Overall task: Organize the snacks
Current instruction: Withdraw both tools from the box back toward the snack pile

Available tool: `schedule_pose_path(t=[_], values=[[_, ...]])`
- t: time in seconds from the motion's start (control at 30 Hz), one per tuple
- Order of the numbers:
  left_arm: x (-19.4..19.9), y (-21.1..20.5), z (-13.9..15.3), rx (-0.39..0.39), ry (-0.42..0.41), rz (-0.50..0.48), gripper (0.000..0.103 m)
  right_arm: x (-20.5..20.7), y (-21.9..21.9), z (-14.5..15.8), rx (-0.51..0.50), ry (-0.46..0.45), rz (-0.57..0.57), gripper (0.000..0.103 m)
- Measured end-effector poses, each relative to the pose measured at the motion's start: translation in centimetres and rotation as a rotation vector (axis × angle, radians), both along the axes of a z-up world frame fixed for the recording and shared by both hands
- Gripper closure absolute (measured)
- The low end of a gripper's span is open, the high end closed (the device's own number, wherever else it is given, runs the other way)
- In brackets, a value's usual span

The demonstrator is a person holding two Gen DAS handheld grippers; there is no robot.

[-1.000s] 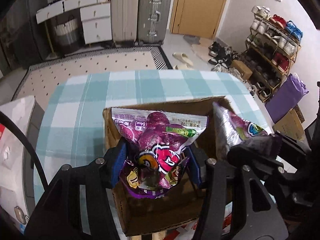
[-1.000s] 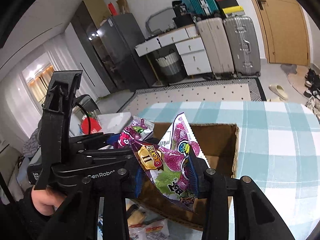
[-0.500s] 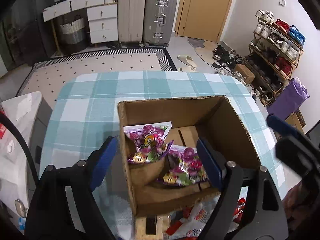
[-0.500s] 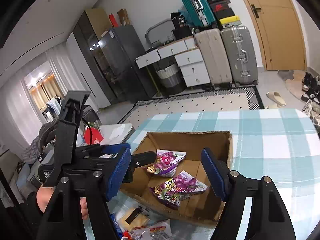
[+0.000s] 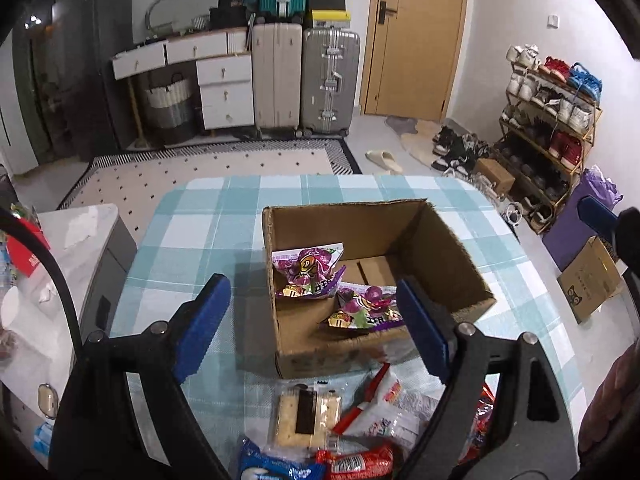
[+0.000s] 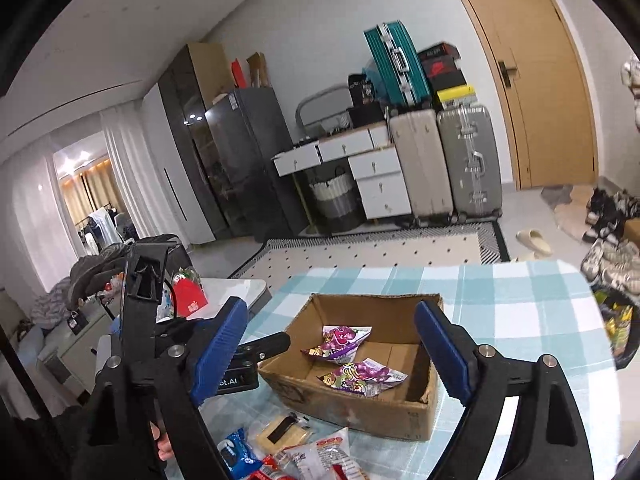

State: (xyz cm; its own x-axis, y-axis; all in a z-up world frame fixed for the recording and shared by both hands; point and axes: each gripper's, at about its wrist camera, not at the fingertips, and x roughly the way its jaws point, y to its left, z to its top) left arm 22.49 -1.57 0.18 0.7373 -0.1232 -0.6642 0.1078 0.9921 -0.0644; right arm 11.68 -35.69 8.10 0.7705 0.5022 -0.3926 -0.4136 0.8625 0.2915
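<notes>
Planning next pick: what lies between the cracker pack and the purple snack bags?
Only the cardboard box's near wall separates cracker pack from purple snack bags; left wrist view.

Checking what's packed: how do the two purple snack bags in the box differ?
The far purple bag leans against the cardboard box wall; the near purple bag lies flat on the floor. The far one sits nearer the corner, the near one mid-box. Both are purple cartoon-printed packets, released.

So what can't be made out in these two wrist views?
- Loose snack pile before the brown cardboard box: left view, cut by the bottom edge and the left gripper's open fingers.
- Print on the two purple snack bags in the box: too small in both views.
- Box's near inside corner: right view, behind its front wall.
</notes>
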Motion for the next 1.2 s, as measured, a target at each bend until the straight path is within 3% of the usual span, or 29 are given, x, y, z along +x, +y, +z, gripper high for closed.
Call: schedule_pose_path(t=[0.13, 0.23, 0.5, 0.73, 0.97, 1.2], values=[[-2.5, -0.1, 1.4, 0.028, -0.049, 0.010, 0.017, -2.5, 0.2, 0.9, -0.031, -0.043, -0.026, 0.007], [-5.1, -0.1, 2.6, 0.047, -0.108, 0.030, 0.000, -4.5, 0.0, 1.3, -0.022, -0.065, -0.021, 0.007], [-10.5, -0.1, 4.5, 0.051, -0.169, 0.035, 0.001, -9.2, -0.4, 1.9, -0.017, -0.103, -0.040, 0.003], [-14.7, 0.1, 5.4, 0.059, -0.204, 0.050, 0.001, -11.5, -1.3, 0.9, -0.010, -0.075, -0.055, 0.001], [-16.8, 1.6, 4.5, -0.009, -0.179, 0.090, 0.001, -13.4, -1.9, -0.3, -0.018, -0.052, -0.039, 0.001], [-17.9, 3.2, 1.9, -0.016, -0.145, 0.116, 0.001, -15.3, -2.3, -2.3, -0.046, -0.044, -0.057, 0.001]])
